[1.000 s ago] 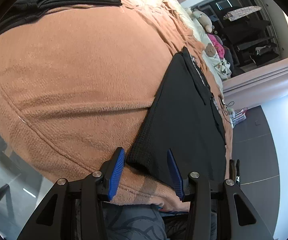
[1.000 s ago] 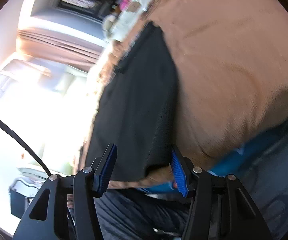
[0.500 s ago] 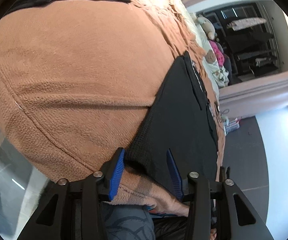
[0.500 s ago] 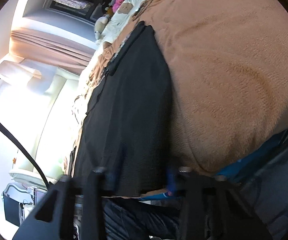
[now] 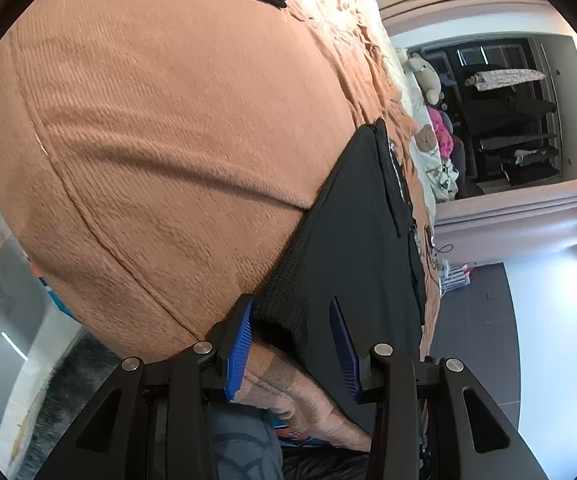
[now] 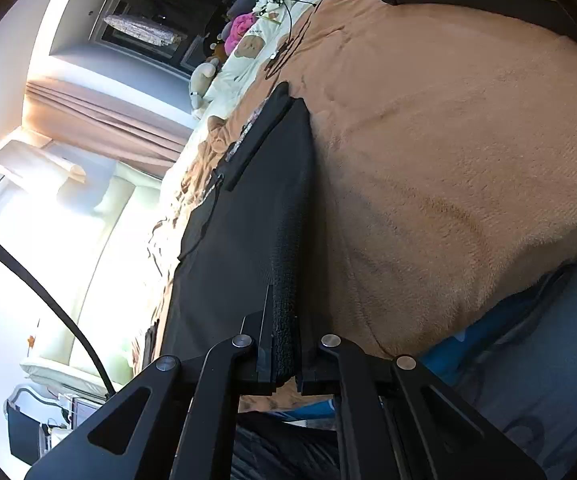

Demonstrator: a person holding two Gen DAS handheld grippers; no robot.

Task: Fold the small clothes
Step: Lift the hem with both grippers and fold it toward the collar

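Right gripper (image 6: 284, 344) is clamping tight, jaws having just been closing, with the near hem of the black garment (image 6: 248, 232) pinched between the pads. Left gripper (image 5: 294, 344) is sitting with jaws partly apart, blue fingers (image 5: 239, 344) standing either side of the garment's corner, pads not pressing it. Both grippers are pointing forward and somewhat downward.

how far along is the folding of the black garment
Early. Done: the black garment lies spread flat on the brown blanket, no fold visible. In hand: the right gripper has just been closing and now pinches the garment's near hem; the left gripper straddles the other near corner with its jaws apart, not clamped. Left: shut the left one, lift the hem and fold it over.
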